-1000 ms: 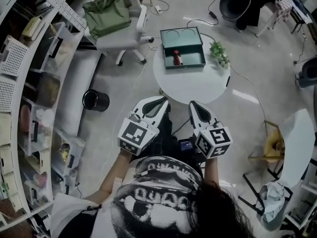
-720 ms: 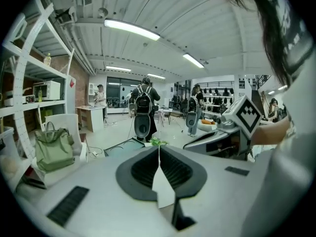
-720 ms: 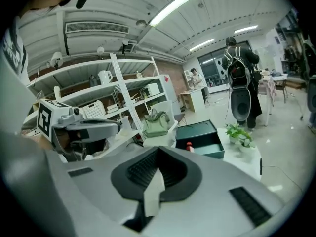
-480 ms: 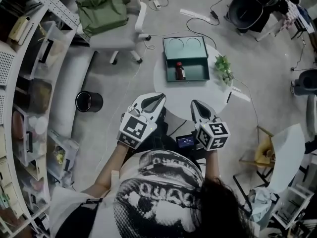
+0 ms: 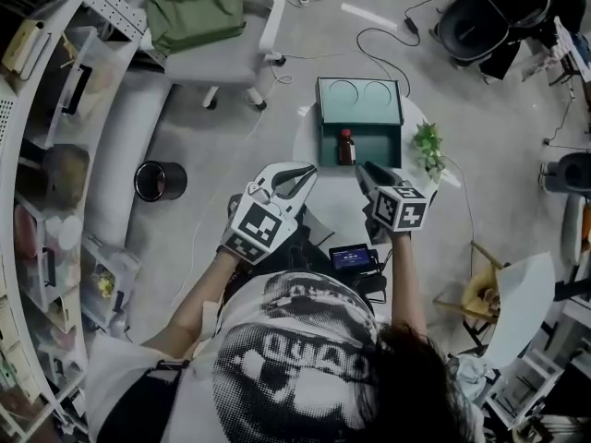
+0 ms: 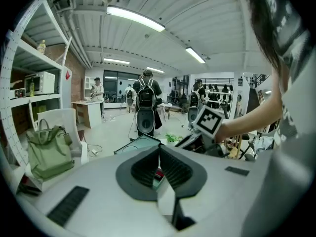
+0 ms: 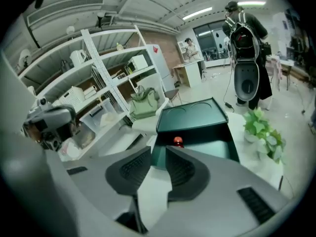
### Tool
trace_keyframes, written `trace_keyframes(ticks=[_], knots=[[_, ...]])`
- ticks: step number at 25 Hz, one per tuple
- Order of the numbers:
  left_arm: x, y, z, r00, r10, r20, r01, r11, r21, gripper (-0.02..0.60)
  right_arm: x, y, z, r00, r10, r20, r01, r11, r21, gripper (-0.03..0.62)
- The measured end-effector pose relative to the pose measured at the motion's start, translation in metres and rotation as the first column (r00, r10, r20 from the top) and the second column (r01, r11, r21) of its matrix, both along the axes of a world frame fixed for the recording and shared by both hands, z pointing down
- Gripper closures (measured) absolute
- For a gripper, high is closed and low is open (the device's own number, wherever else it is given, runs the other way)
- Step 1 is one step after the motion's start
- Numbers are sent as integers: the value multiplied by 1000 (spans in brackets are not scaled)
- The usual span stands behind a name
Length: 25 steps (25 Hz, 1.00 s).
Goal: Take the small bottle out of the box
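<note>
Small bottle [image 5: 346, 146] upright in open box [image 5: 380, 144], 9 o'clock side, on desk [image 5: 331, 192]. Right gripper [image 5: 367, 170] just opening, nothing between jaws, bottle at 11 o'clock. Left gripper [image 5: 300, 172] clenched, empty. Bottle likely light, rigid, slick: pinch mid-body.

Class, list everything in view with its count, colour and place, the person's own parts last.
table: one, white, before the person
box: one, dark green, open on the table
small bottle: one, brown, red cap, inside the box
plant: one, green, on the table right of the box
chair: one, white, beyond the table
bag: one, olive, on the chair
bin: one, black, floor at left
left tongs: one, white, jaws together, empty
right tongs: one, white, jaws just been opening, nothing between
</note>
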State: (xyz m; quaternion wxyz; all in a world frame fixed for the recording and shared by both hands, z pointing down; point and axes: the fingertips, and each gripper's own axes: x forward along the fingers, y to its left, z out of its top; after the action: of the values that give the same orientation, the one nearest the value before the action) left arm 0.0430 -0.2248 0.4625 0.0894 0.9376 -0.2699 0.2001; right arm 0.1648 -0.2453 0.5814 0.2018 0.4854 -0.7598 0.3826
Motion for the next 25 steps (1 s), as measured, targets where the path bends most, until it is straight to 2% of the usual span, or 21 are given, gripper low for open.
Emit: trace_keyframes(ticks=[4, 8, 12, 19, 23, 25], knots=[[0, -18, 5, 1000, 16, 5, -16, 1000, 2, 568, -1, -27, 44, 993, -73, -94, 62, 992, -114, 472], [-4, -33, 6, 1000, 15, 9, -15, 1000, 4, 568, -5, -44, 75, 987, -119, -112, 92, 971, -219, 403], [-12, -45, 11, 1000, -20, 12, 20, 1000, -4, 568, -6, -60, 98, 975, -165, -150, 119, 954, -276, 382], [-30, -55, 16, 997, -72, 17, 72, 997, -21, 568, -16, -64, 130, 950, -258, -178, 164, 894, -417, 346], [-40, -57, 19, 995, -99, 19, 100, 994, -35, 568, -15, -58, 149, 931, -306, -199, 166, 840, -517, 322], [-46, -58, 21, 993, -113, 23, 114, 993, -39, 568, -13, -60, 152, 924, -316, -217, 158, 829, -536, 319]])
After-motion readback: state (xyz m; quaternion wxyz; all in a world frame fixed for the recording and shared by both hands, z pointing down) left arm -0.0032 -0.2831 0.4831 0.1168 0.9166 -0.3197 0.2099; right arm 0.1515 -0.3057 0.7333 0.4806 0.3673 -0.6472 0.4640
